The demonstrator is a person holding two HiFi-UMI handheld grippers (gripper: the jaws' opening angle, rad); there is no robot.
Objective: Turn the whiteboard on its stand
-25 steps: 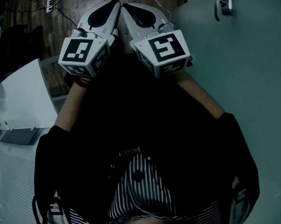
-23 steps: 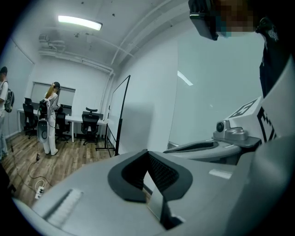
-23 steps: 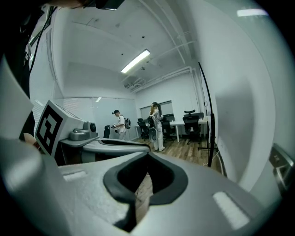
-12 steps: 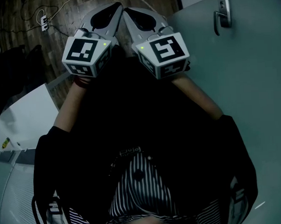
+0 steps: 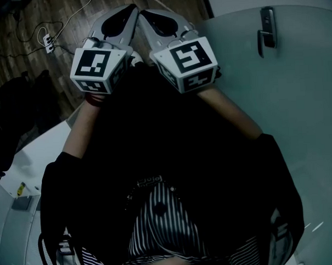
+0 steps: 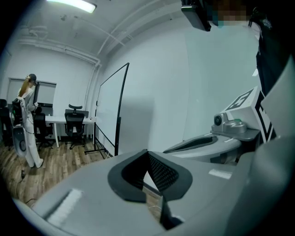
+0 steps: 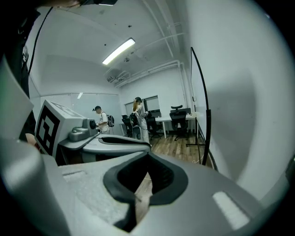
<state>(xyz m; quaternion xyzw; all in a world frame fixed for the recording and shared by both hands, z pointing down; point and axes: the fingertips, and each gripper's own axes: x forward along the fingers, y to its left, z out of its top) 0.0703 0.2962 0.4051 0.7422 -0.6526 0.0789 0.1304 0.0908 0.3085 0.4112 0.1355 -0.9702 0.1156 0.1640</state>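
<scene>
Holding my left gripper (image 5: 129,13) and right gripper (image 5: 150,15) side by side, jaws closed and empty, because the whiteboard (image 6: 110,110) stands far ahead, not yet reached.

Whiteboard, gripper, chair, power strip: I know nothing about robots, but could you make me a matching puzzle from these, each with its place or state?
Things:
1. whiteboard
2. left gripper
3. office chair
4. power strip

Places and states:
a. white, lying flat on the wooden floor with its cable
b. black, at the white desk at the far end of the room
c. upright in a black frame, close to the wall
d. jaws shut, nothing between them

Right pairs: 1-c, 2-d, 3-b, 4-a.
</scene>
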